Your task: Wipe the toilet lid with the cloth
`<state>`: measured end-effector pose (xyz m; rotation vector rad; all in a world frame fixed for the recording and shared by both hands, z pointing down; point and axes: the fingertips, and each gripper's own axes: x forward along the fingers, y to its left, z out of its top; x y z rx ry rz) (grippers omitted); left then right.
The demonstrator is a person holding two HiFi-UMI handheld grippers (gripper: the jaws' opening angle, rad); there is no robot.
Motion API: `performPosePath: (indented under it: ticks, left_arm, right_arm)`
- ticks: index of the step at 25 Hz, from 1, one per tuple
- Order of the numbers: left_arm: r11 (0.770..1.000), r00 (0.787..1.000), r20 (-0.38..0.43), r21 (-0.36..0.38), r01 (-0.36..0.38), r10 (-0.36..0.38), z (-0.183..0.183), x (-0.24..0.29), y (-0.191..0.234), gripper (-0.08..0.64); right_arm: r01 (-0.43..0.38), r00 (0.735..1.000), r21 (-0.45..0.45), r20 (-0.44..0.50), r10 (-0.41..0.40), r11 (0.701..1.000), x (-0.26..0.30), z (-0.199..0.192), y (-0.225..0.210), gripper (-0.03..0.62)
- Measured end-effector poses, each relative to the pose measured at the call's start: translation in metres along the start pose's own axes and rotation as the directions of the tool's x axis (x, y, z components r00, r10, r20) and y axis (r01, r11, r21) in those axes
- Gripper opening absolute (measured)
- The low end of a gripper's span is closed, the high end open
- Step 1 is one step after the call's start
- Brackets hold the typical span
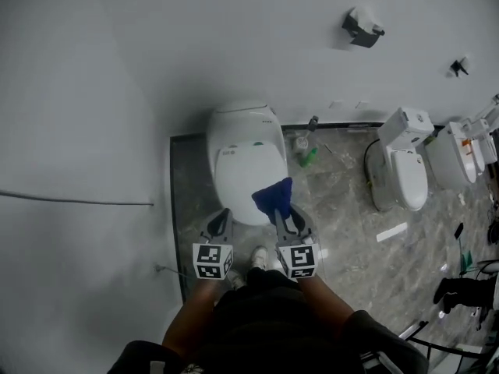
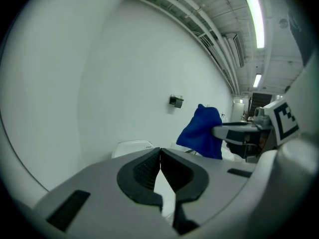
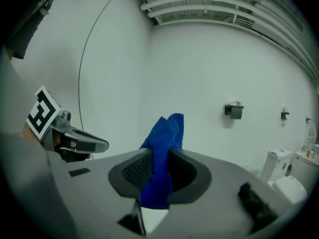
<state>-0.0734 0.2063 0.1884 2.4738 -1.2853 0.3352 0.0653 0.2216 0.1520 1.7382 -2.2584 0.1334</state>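
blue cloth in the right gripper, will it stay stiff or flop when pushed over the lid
Likely floppy: the blue cloth bunches and folds in the right gripper. Probably light, since a pinch at one spot holds it. It may crumple on the toilet lid.

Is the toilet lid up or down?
Down. In the head view the toilet lid lies flat and closed, a smooth white top with no opening showing.

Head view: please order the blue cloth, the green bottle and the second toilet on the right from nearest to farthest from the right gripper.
1. Blue cloth: clamped in the right gripper.
2. Green bottle: just right of the near toilet.
3. Second toilet: far to the right.
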Motion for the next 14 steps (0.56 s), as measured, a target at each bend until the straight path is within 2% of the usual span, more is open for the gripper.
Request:
performPosePath:
  ticks: [6,14]
  left_arm:
    - [0.999,0.998,0.062,0.031,0.012,-0.014,0.046,-0.007,-0.005,0.011]
    - [0.998,0.995,0.090,0.050,0.029,-0.033,0.067,-0.020,-0.023,0.011]
  right_arm:
    - [0.015,0.997,-0.033,0.076,-0.013,0.999,-0.001,0.047,0.005,0.087]
    - [0.014,0.992,-0.061,0.126,-0.006,0.998,-0.018,0.070,0.013,0.087]
